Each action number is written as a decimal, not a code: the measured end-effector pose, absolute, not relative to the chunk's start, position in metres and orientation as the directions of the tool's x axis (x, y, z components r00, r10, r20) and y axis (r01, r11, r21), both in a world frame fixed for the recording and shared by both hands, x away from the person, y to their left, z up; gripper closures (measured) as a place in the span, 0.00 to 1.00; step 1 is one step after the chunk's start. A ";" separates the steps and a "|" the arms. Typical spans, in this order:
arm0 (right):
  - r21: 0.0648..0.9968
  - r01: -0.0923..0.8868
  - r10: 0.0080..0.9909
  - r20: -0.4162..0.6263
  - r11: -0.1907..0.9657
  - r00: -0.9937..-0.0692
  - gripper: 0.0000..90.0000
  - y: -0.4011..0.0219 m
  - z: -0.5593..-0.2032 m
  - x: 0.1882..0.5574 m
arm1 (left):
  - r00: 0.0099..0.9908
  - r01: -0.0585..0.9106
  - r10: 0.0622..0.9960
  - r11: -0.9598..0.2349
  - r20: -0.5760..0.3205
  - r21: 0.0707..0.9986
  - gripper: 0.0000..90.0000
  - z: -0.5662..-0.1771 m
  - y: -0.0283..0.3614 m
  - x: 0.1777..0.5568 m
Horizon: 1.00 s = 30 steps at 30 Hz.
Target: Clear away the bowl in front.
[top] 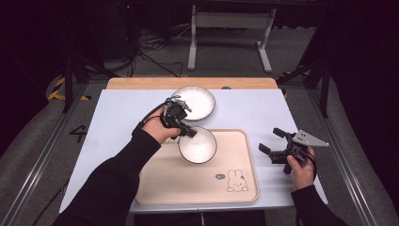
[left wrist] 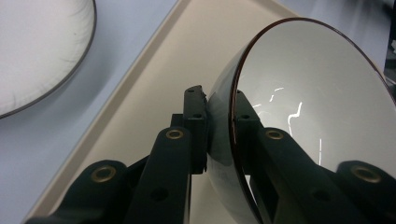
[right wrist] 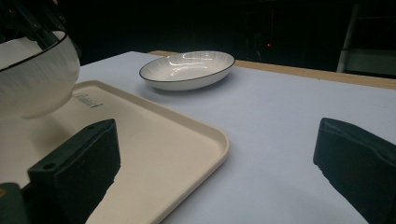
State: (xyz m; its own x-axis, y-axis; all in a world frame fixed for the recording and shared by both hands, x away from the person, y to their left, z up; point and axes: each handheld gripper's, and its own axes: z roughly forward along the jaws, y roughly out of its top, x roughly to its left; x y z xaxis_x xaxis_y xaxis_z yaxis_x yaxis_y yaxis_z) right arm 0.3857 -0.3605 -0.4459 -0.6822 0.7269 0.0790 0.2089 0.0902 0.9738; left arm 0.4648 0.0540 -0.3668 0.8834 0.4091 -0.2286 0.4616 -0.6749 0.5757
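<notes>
The right claw (top: 273,141) rested on the tabletop (top: 117,113) right of the beige tray (top: 197,188), its jaws spread wide with nothing between them. Farther in, the left claw (top: 188,126) pinched the rim of a white bowl (top: 198,145) over the tray's far part. A shallow white dish (top: 195,101) sat beyond, just off the tray.

The left tongs (left wrist: 219,121) are pinching a white bowl's (left wrist: 317,102) dark rim (tilted) over a beige tray (left wrist: 154,79).
</notes>
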 end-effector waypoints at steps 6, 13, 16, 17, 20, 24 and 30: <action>0.973 0.211 0.724 0.079 0.094 -0.685 0.01 -0.360 -0.446 0.386 | 0.889 0.455 0.394 -0.700 -0.233 0.551 0.90 -0.374 0.049 0.463; 0.973 0.210 0.726 0.078 0.094 -0.684 0.01 -0.360 -0.446 0.386 | 0.893 0.449 0.380 -0.714 -0.240 0.538 0.90 -0.381 0.045 0.462; 0.973 0.209 0.726 0.078 0.093 -0.683 0.01 -0.360 -0.446 0.386 | 0.894 0.447 0.378 -0.722 -0.240 0.529 0.90 -0.385 0.043 0.461; 0.973 0.209 0.725 0.078 0.093 -0.684 0.01 -0.360 -0.446 0.386 | 0.894 0.448 0.377 -0.721 -0.243 0.529 0.90 -0.386 0.042 0.461; 0.973 0.209 0.724 0.077 0.095 -0.685 0.01 -0.360 -0.446 0.386 | 0.894 0.447 0.374 -0.725 -0.244 0.524 0.90 -0.387 0.042 0.461; 0.973 0.210 0.725 0.077 0.094 -0.684 0.01 -0.360 -0.446 0.386 | 0.898 0.440 0.368 -0.739 -0.242 0.510 0.90 -0.390 0.040 0.461; 0.973 0.209 0.723 0.075 0.097 -0.686 0.01 -0.360 -0.446 0.386 | 0.898 0.440 0.360 -0.741 -0.252 0.507 0.90 -0.393 0.039 0.461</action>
